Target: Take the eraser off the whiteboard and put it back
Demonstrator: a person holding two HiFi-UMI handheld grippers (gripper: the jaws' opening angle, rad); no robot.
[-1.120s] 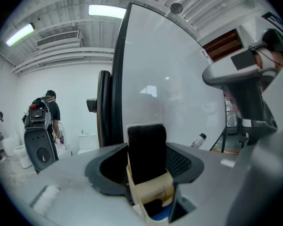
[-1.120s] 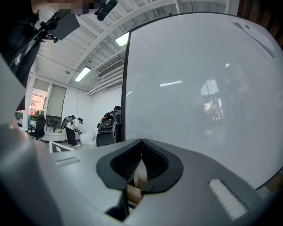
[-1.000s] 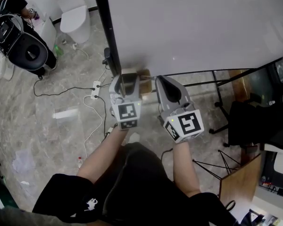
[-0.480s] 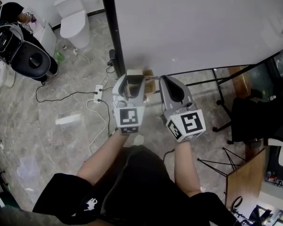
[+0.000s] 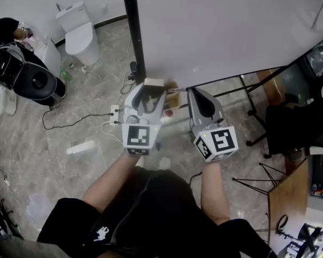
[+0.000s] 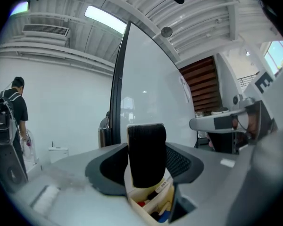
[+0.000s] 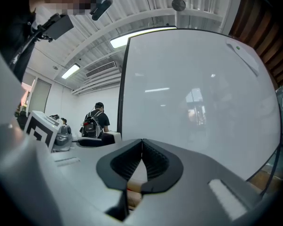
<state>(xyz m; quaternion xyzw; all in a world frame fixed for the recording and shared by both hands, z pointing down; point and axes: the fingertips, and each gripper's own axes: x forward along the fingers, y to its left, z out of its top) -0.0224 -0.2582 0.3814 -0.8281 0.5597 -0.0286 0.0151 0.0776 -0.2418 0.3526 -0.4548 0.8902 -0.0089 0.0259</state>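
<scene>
My left gripper (image 5: 149, 90) is clenched on the eraser (image 6: 146, 157), which stands upright between its jaws, black felt toward me, just in front of the whiteboard (image 5: 231, 26) near its dark left frame. I cannot tell whether the eraser touches the whiteboard. My right gripper (image 7: 141, 166) faces the whiteboard just beside it, jaws pressed together and empty. A wooden box of markers (image 6: 153, 204) sits under the eraser.
</scene>
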